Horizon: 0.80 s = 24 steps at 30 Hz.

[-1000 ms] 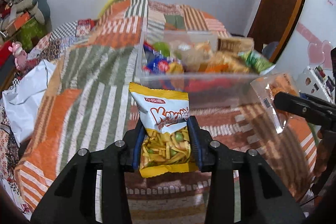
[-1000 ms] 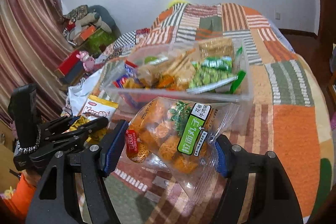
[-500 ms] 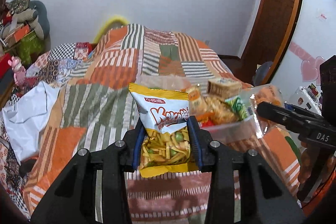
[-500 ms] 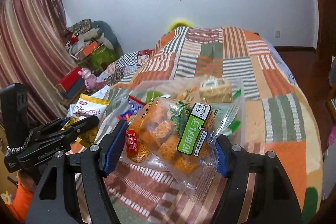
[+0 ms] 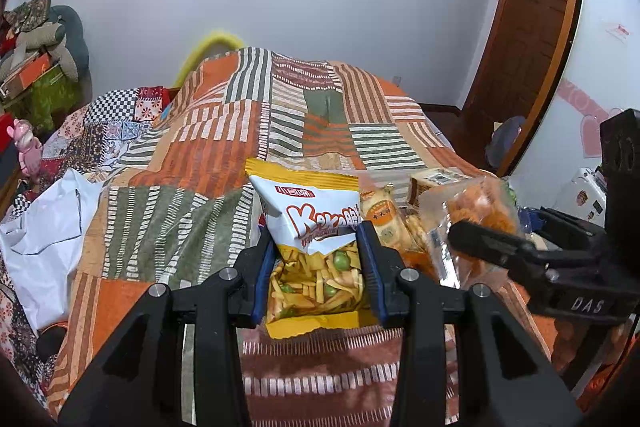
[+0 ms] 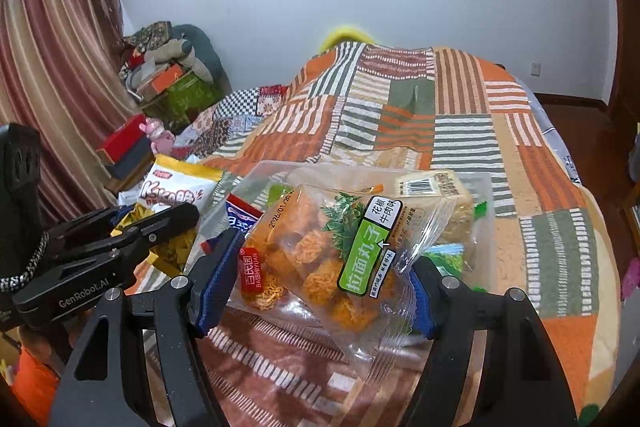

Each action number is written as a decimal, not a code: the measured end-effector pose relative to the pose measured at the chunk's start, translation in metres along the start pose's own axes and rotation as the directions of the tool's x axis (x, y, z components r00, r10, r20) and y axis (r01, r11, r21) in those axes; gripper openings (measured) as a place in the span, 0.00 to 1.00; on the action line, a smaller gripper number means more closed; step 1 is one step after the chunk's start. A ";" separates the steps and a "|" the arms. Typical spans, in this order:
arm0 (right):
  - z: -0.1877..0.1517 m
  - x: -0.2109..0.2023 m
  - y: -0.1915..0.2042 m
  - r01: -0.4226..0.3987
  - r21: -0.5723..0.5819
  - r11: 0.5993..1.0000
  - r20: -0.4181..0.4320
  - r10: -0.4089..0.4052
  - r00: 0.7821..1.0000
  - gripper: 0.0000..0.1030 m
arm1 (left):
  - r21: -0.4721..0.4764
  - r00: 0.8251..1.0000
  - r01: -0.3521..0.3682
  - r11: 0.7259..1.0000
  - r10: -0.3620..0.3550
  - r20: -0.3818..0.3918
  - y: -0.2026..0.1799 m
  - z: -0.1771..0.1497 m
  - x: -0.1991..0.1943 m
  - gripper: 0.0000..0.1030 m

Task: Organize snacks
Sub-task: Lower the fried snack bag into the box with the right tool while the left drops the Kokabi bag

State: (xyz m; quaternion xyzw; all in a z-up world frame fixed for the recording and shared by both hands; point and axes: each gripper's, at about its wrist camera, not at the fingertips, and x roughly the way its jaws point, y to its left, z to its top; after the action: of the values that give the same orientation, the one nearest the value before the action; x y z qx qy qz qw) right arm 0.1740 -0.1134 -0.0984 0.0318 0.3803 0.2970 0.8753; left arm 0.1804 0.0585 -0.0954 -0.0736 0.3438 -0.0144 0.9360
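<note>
Snacks in hand: two packets, one per gripper. We note the left gripper (image 5: pixel 318 275) clamped nearly shut across the lower half of a yellow-and-white crisp packet (image 5: pixel 316 239), which stands upright between the blue pads. The right gripper (image 6: pixel 316 287) stands about half open but pressed on both side edges of a clear bag of orange noodle balls (image 6: pixel 332 259), held tilted, green label toward 1 o'clock. Both packets hang above the patchwork bedspread (image 6: pixel 460 115). At 12 o'clock just beyond the bags sits one clear plastic bin (image 6: pixel 276 171) with more snacks in it; we can pick out at least four wrapped items, the rest hidden behind the held bags. Handling, as we judge it: both packets are light, soft and air-puffed, film slippery, contents brittle, so gentle pressure only. Best hold is across the body or at a sealed seam. Count: two grippers, two held packets, one bin.
</note>
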 end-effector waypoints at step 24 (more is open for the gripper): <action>-0.002 0.023 -0.003 0.001 -0.004 1.000 -0.076 -0.001 0.997 0.73 | -0.008 0.995 0.000 1.000 -0.001 -0.102 0.006 -0.004 0.048 0.54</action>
State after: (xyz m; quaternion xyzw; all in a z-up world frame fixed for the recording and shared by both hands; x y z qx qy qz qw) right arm 0.1859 -0.1034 -0.1158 0.0184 0.4129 0.2983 0.8603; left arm 0.2145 0.0603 -0.1301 -0.0766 0.3911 -0.0170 0.9170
